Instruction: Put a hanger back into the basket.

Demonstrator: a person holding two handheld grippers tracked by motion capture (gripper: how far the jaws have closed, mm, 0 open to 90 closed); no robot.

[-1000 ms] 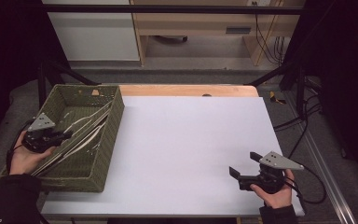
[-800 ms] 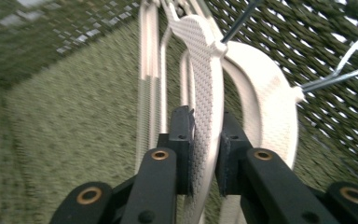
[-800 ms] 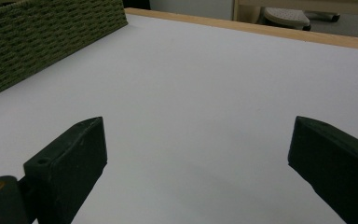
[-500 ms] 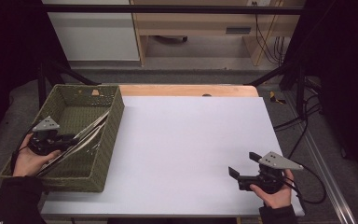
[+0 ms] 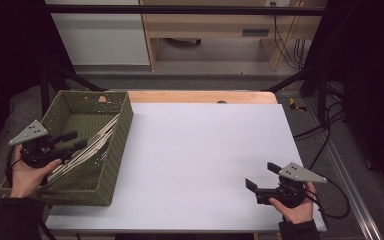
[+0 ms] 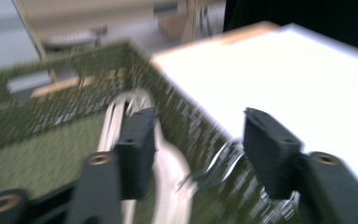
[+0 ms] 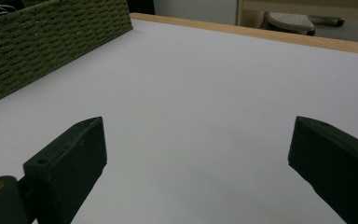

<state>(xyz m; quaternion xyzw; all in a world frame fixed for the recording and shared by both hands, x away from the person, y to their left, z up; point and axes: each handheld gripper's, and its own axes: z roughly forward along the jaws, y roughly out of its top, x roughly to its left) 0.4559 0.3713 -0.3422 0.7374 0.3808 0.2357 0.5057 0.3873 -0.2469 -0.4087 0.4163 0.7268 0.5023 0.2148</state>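
- Two grippers are seen: the left gripper (image 5: 69, 141) is held over the basket (image 5: 111, 165), its jaws parted and nothing between them; the right gripper (image 5: 261, 176) hovers low over the table's near right corner, jaws wide apart and empty.
- One green woven basket stands at the table's left edge.
- Several pale hangers (image 5: 91, 146) lie slanted inside it; the count cannot be told.
- One white table (image 5: 205, 150) with a wooden far edge is seen.
- Beyond it, a grey floor and wooden furniture are seen.
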